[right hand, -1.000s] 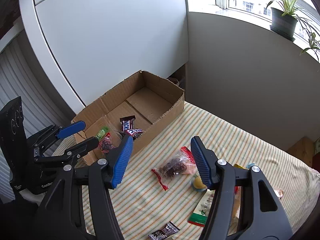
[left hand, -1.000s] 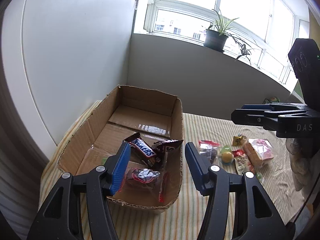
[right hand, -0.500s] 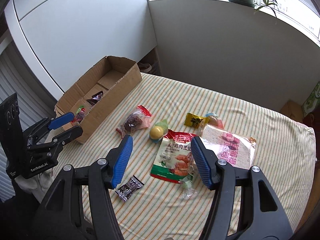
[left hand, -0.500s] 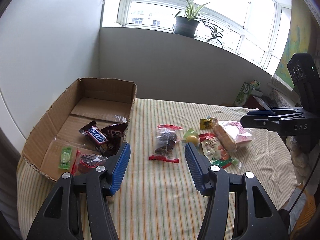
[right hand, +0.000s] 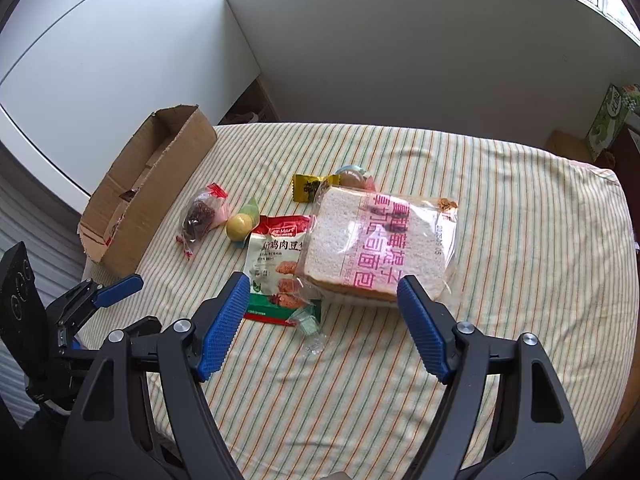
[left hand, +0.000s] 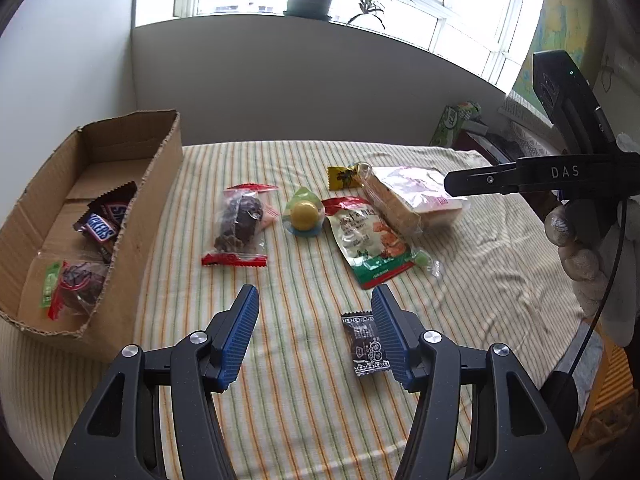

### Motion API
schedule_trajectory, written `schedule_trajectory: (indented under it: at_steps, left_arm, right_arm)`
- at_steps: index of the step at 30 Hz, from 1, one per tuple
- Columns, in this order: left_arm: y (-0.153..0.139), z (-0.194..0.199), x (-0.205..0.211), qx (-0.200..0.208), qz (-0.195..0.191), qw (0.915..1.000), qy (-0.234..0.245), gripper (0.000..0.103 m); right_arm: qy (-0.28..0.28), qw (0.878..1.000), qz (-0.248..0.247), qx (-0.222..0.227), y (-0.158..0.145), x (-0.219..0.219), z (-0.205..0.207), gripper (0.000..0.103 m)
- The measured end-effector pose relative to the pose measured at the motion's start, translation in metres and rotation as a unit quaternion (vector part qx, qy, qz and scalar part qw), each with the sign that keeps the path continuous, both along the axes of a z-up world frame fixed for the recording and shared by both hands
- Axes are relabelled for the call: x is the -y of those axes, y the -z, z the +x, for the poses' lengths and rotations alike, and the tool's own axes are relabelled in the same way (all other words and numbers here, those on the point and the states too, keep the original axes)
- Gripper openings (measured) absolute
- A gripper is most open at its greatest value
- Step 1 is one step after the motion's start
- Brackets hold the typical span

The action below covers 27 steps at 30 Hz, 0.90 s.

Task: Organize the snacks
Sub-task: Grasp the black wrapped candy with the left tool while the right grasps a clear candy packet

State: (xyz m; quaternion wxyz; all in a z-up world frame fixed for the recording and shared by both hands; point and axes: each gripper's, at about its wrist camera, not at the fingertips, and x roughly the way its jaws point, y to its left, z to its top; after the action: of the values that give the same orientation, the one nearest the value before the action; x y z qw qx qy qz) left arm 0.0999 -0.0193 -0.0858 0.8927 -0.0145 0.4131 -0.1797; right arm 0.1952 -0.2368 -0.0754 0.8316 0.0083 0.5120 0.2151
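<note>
Left tongs gape empty over the striped bench – a small dark sachet beside one pad. Right tongs, just widened, hang empty before the bagged bread – cardboard box well apart.

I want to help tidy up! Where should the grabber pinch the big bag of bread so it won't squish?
Probably the near edge of the bread bag, coming from above and the front, where the right gripper hangs with jaws that have just been opening, nothing between them. The bag lies flat on the striped cloth, too broad to span, and partly overlaps the green snack pouch. The loose plastic rim can be pinched without crushing the slices.
</note>
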Motion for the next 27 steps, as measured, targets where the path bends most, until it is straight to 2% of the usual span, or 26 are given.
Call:
schedule_trajectory:
  at_steps: [7,12,19,21,25,27]
  left_arm:
    - [0.017,-0.004,0.026,-0.020,0.028,0.9987,0.038,0.058]
    - [0.025,-0.001,0.033,-0.029,0.040,0.9979,0.043,0.058]
    - [0.030,-0.001,0.034,-0.036,0.043,0.9973,0.048,0.058]
    - [0.033,0.000,0.035,-0.040,0.045,0.9970,0.050,0.056]
    - [0.035,0.001,0.035,-0.042,0.046,0.9968,0.050,0.046]
    - [0.035,0.000,0.034,-0.043,0.046,0.9968,0.050,0.041]
  right_arm:
    - [-0.031,0.999,-0.017,-0.008,0.029,-0.010,-0.018,0.079]
    - [-0.050,0.998,-0.027,-0.007,0.041,-0.016,-0.021,0.077]
    - [-0.077,0.996,-0.049,-0.007,0.051,-0.030,-0.024,0.063]
    - [-0.082,0.995,-0.057,-0.005,0.053,-0.034,-0.024,0.056]
    - [-0.087,0.994,-0.069,-0.003,0.056,-0.039,-0.021,0.053]
    - [-0.088,0.993,-0.076,-0.001,0.057,-0.043,-0.019,0.048]
